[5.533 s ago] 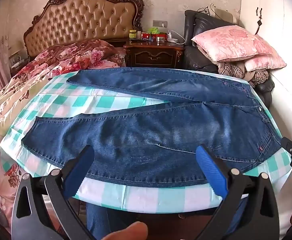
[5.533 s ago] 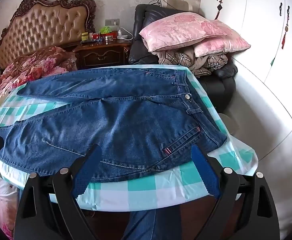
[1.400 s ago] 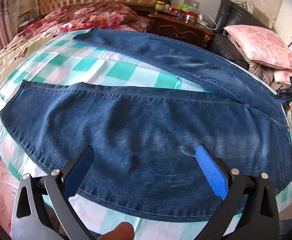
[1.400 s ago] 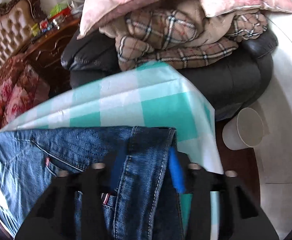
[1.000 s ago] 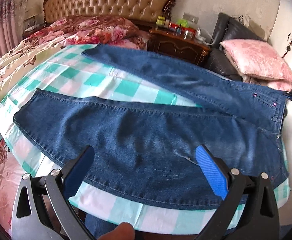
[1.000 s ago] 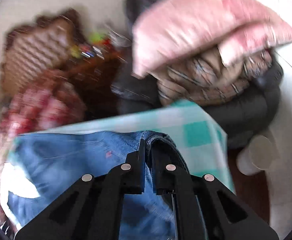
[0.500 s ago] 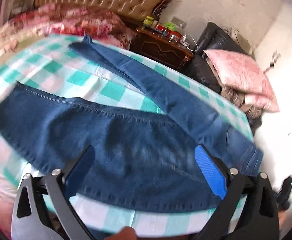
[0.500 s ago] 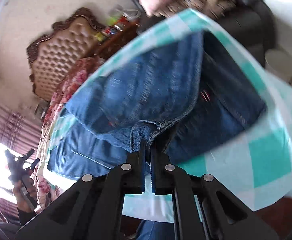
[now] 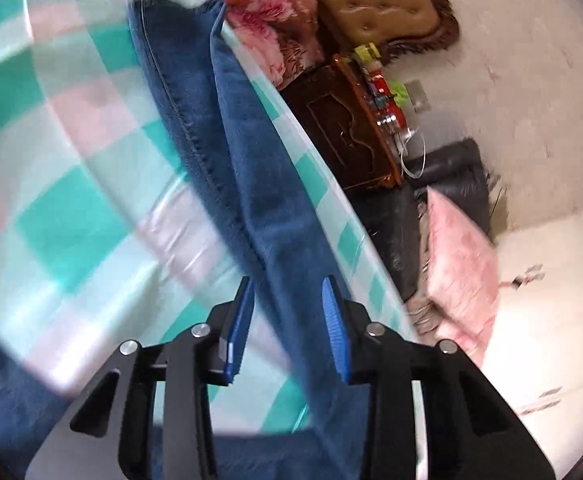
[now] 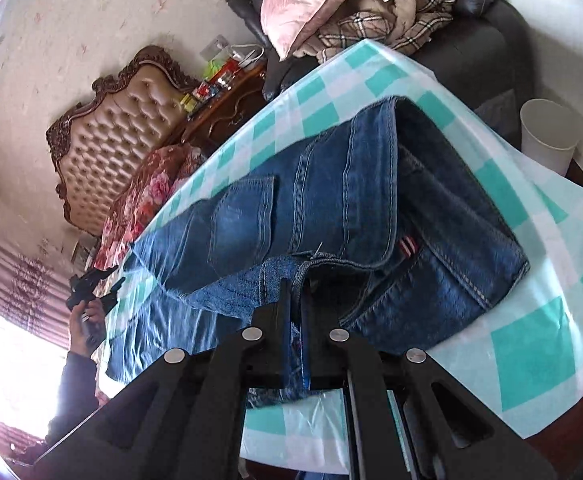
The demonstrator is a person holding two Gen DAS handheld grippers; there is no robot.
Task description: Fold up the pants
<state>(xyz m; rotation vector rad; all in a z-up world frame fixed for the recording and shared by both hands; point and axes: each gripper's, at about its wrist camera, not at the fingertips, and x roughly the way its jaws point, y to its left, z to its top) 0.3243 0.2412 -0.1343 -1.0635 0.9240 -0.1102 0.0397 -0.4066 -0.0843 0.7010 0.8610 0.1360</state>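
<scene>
Closest in, the right gripper (image 10: 296, 300) is pinched tight on the jeans' (image 10: 331, 200) waistband, which it has carried over so the far hip lies folded onto the near one, back pocket and red tab showing. The left gripper (image 9: 287, 320) is closing around the far leg (image 9: 251, 168), denim between its blue pads; whether they bite yet I can't tell. So the lengthwise fold looks done at the waist only: the legs still lie apart on the checked cloth (image 9: 71, 220), and the crosswise folds are all to come. The jeans are dark blue, stiff and heavy, lying across the table. Beyond stand a nightstand (image 9: 351, 136), headboard and pink pillows.
</scene>
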